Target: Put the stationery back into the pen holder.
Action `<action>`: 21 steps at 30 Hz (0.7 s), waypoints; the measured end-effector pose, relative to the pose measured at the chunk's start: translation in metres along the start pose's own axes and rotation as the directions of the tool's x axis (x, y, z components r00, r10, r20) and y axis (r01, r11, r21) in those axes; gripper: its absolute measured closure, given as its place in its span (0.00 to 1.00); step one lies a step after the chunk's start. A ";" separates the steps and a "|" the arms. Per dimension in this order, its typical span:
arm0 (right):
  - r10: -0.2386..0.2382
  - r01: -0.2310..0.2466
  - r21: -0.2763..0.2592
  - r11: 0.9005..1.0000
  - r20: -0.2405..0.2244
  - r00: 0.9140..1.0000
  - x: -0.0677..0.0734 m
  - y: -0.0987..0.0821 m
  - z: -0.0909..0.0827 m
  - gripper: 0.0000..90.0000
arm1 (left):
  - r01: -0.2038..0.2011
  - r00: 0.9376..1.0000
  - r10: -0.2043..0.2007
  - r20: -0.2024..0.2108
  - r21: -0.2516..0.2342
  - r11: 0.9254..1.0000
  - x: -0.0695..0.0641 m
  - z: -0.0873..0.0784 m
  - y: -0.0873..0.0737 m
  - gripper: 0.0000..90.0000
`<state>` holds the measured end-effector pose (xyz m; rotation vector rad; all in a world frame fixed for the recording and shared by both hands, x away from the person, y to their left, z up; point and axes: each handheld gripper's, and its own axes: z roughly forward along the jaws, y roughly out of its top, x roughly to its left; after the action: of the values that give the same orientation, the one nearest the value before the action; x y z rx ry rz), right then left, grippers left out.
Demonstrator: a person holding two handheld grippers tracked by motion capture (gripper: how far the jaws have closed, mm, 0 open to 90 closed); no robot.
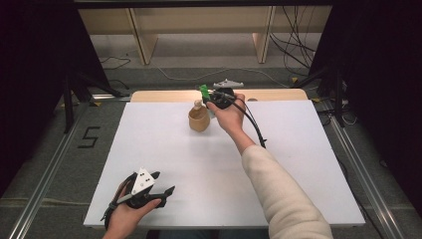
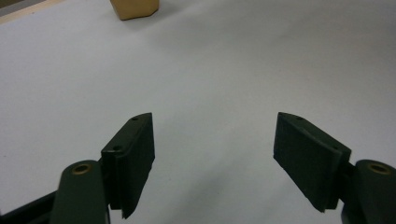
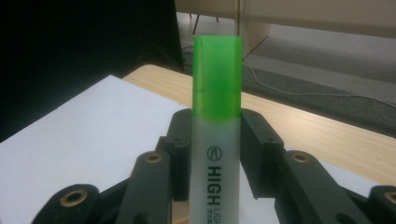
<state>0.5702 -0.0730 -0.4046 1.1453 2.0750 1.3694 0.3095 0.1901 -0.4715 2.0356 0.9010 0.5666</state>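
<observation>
Gripping a green-capped highlighter (image 3: 217,135), the right gripper (image 1: 215,99) is held at the table's (image 1: 298,164) far edge, just right of a wooden cup (image 1: 198,119), the pen's long axis in line with the clamped fingers (image 3: 254,149); the left gripper (image 2: 215,163) rests near, fingers apart.

A white rectangular sheet (image 1: 179,154) covers most of a pale wooden table (image 1: 278,94), whose bare far edge shows beyond it. The grey carpeted floor (image 1: 74,164) around it carries silver metal rails (image 1: 42,174) on the left and right. Black curtains (image 1: 30,74) darken both sides. At the far end stands light wooden furniture (image 1: 199,22), perhaps a shelf or bench, with loose black cables (image 1: 293,45) lying on the floor to its right.
</observation>
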 end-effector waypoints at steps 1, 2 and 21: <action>0.001 -0.001 0.002 1.000 0.001 1.000 0.000 0.000 0.000 0.74 | 0.000 1.000 0.000 0.000 0.000 1.000 0.000 0.000 0.000 0.32; 0.001 -0.001 0.002 1.000 0.001 1.000 0.000 0.000 0.000 0.74 | 0.000 1.000 0.000 0.000 0.000 1.000 0.000 0.000 0.000 0.32; -0.007 0.007 -0.008 1.000 0.001 1.000 0.003 0.004 0.006 0.74 | 0.001 1.000 -0.001 0.001 0.000 1.000 0.000 0.000 0.000 0.32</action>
<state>0.5738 -0.0663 -0.4030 1.1340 2.0697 1.3723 0.3096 0.1901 -0.4716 2.0348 0.9010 0.5647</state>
